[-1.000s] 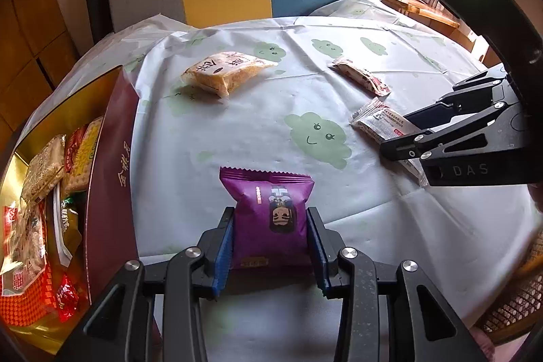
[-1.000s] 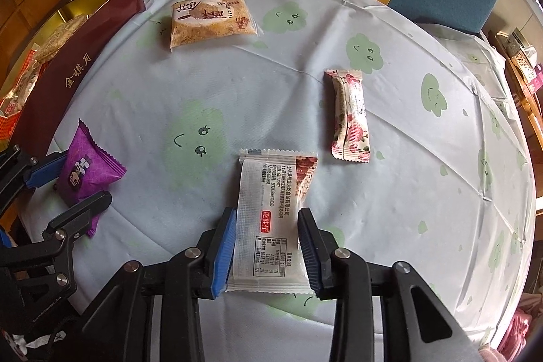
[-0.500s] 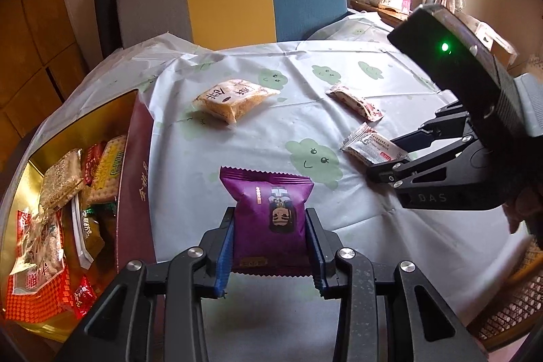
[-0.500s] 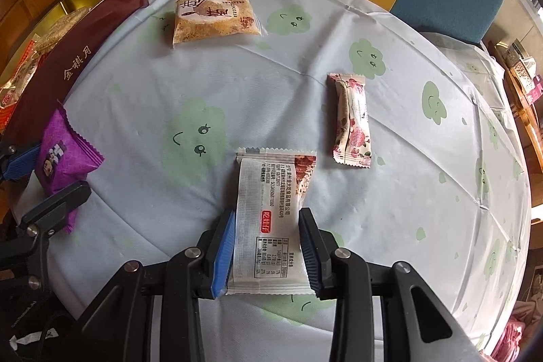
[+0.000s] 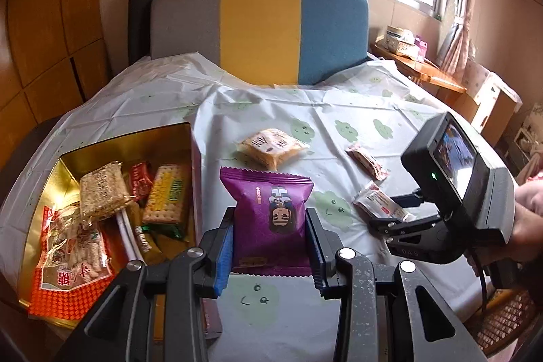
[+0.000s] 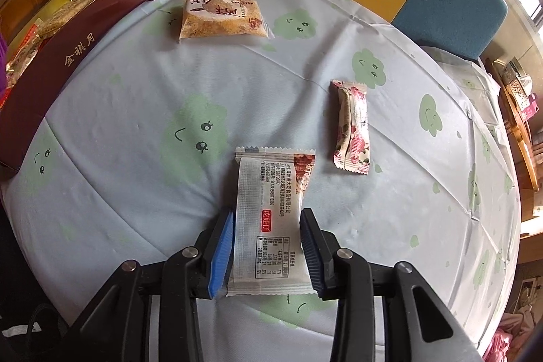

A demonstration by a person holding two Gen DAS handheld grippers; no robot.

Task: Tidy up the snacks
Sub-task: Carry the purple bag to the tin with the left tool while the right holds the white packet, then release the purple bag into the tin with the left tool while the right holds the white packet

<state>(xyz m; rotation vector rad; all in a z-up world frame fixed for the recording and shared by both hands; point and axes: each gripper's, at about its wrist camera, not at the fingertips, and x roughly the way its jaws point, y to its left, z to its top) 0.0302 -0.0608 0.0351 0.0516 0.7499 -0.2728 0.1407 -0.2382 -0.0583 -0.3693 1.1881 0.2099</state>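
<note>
My left tool (image 5: pixel 269 248) grips a purple snack packet (image 5: pixel 269 214) by its sides, lifted clear of the counter (image 5: pixel 339 124). At nine o'clock of it sits the open gold-lined box (image 5: pixel 135 141), holding cracker packs and other snacks. At twelve lies a tan cake packet (image 5: pixel 271 148); at two, a slim floral bar (image 5: pixel 366 161). My right tool (image 6: pixel 266 246) clamps a white printed packet (image 6: pixel 271 212) that rests flat on the cloud-print cloth. From it, the floral bar lies at one o'clock, the tan packet at eleven, the maroon box wall at ten.
</note>
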